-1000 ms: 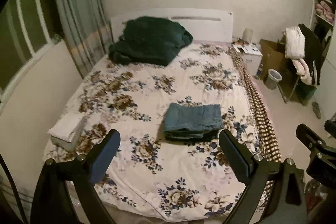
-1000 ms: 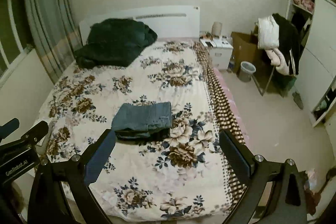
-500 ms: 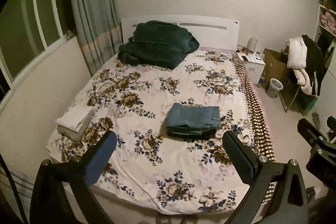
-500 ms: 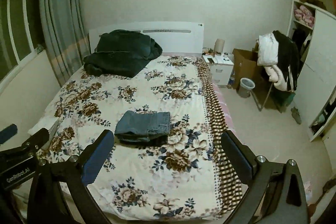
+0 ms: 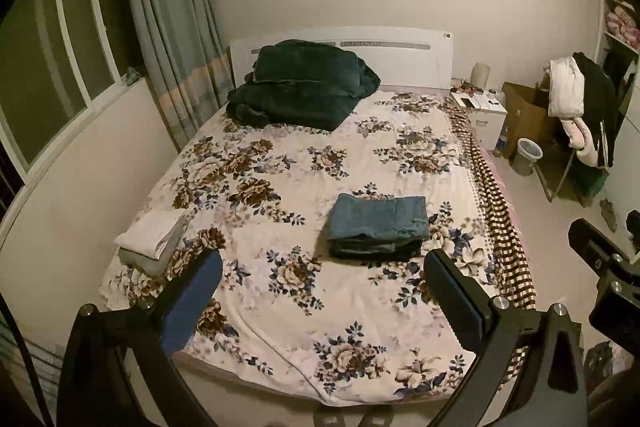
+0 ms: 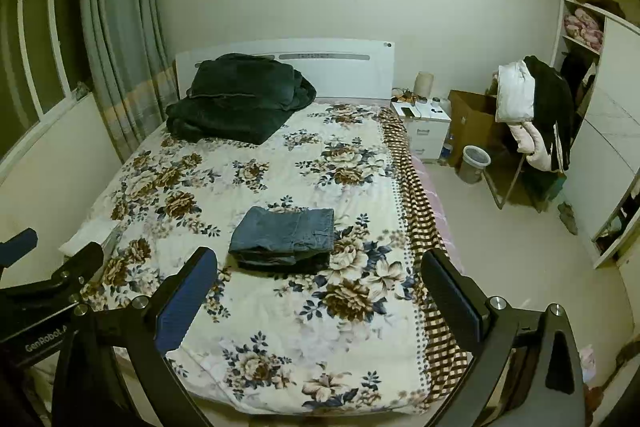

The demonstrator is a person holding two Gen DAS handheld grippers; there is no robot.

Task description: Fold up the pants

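Pants (image 5: 378,225): folded denim stack, laid mid-bed (image 5: 280,307), slightly right
Left tool (image 5: 322,299): spread wide, nothing held
Right tool (image 6: 318,297): spread wide, nothing held
Handling: judged soft, fairly heavy, layers liable to slide
Hold: best taken under opposite stack edges

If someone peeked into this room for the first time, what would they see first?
Probably the big bed with its flowery cover, filling the middle of the room. A neat folded pile of blue pants sits alone on it, and a dark green blanket is heaped by the headboard. Up close, both grippers hang open and empty over the foot of the bed.
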